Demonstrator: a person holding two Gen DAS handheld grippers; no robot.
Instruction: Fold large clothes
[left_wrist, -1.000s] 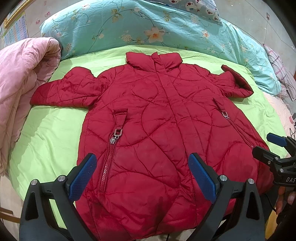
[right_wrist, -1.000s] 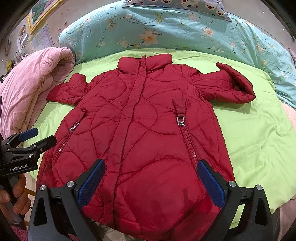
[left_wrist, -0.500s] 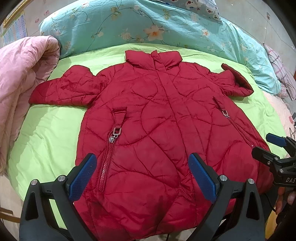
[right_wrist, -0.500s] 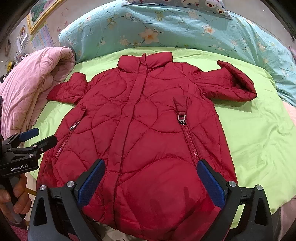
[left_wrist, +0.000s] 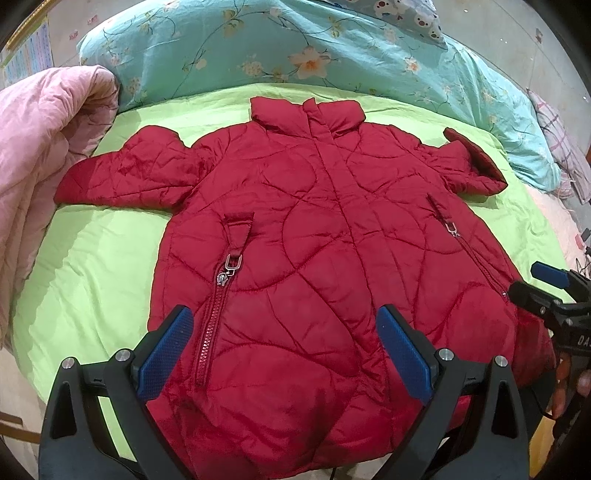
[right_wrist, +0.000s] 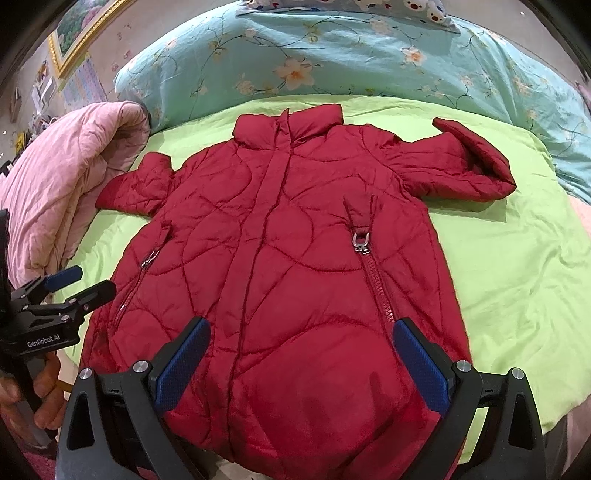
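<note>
A red quilted jacket (left_wrist: 314, 240) (right_wrist: 288, 258) lies flat, front up, on a lime-green sheet (left_wrist: 96, 266) (right_wrist: 509, 280), collar at the far side and both sleeves spread out. Its right sleeve (right_wrist: 465, 166) has its cuff curled upward. My left gripper (left_wrist: 284, 347) hovers open above the jacket's lower hem, nothing between its blue pads. My right gripper (right_wrist: 301, 354) is likewise open over the hem near the right pocket zipper (right_wrist: 373, 273). Each gripper also shows in the other's view: the left gripper (right_wrist: 74, 282) at the left edge, the right gripper (left_wrist: 543, 284) at the right edge.
A pink quilt (left_wrist: 40, 147) (right_wrist: 62, 184) is bunched along the bed's left side beside the left sleeve. A turquoise floral duvet (left_wrist: 295, 48) (right_wrist: 351, 55) is piled behind the collar. A person's hand (right_wrist: 33, 402) holds the left gripper's handle at the bed's near edge.
Both cameras have drawn back slightly, so the jacket sits a little farther up in view. The jacket itself has not moved, and both grippers stay open.
</note>
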